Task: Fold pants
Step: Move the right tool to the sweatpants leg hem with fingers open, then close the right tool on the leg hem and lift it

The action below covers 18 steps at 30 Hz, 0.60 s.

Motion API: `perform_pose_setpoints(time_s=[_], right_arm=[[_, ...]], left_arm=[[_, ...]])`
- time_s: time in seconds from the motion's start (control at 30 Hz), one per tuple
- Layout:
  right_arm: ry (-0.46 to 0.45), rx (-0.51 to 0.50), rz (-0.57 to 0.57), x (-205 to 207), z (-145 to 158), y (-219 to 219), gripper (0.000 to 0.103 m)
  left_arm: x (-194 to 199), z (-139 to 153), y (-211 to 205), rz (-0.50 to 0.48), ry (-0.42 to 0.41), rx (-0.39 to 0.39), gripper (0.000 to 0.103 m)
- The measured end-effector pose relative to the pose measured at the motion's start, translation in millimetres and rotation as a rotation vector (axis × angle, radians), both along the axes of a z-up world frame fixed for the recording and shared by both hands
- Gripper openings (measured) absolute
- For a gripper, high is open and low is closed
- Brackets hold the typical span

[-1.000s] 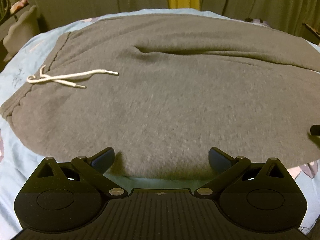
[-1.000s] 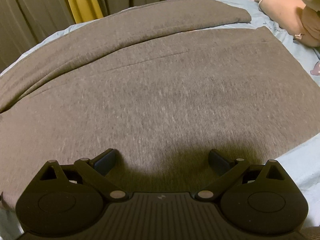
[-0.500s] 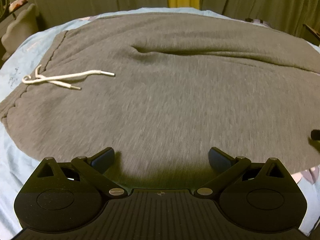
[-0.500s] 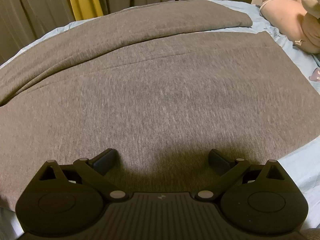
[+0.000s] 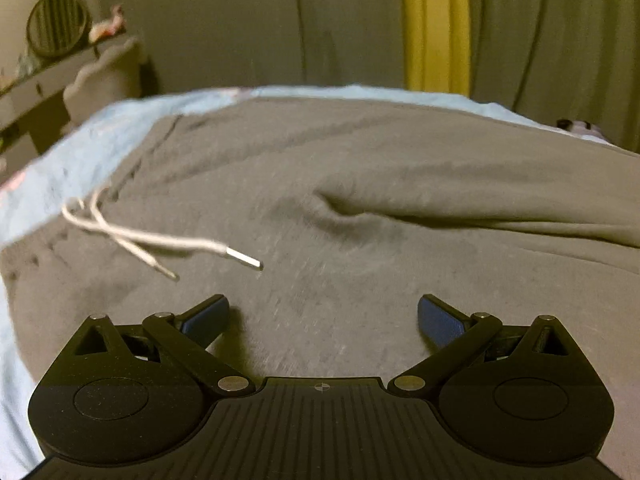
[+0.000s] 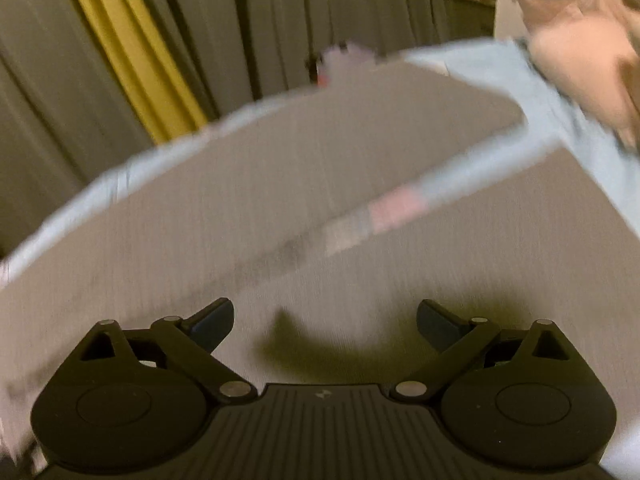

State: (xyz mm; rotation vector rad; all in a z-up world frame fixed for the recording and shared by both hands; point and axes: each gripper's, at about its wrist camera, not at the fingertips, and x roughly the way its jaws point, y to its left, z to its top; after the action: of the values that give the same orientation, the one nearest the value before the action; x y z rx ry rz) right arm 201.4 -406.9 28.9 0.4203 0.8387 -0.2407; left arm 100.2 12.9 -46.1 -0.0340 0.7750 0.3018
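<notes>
Grey pants under L gripper

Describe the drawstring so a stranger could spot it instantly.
Grey pants cover most of the light blue bed sheet. At their waistband end on the left lies the drawstring, a thin white cord with metal tips, the only pale thing on the grey fabric.
</notes>
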Motion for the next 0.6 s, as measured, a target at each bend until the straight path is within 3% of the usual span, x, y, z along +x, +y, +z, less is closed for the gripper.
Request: perform_pose_setpoints(time_s=[0.07,0.17,0.23,0.37,0.47,0.6], right_arm=[[-0.013,0.002,-0.021,43,3,-7,0.082],[-0.036,0.000,-0.040,106,0,-11,0.069],[-0.040,-0.004,-0.062,144,-7,-15,0.065],[-0.015,0.088,-0.158,196,-28,-31,0.065],[-0.001,0.119,-0.211,221,-40,-36,0.065],[0.036,0.071,-0.250,241,-53,-41,0.062]], left_arm=[[4,-10,12,0.038,0.011,-0.055,0.103],[-1,-19,18,0.071,-0.120,-0.068,0.103],[-7,-30,13,0.104,-0.200,-0.049,0.103],[3,-34,-3,0.103,-0.161,0.071,0.103],[3,-37,-3,0.103,-0.169,0.076,0.103],[-2,-37,-7,0.104,-0.174,0.084,0.103]])
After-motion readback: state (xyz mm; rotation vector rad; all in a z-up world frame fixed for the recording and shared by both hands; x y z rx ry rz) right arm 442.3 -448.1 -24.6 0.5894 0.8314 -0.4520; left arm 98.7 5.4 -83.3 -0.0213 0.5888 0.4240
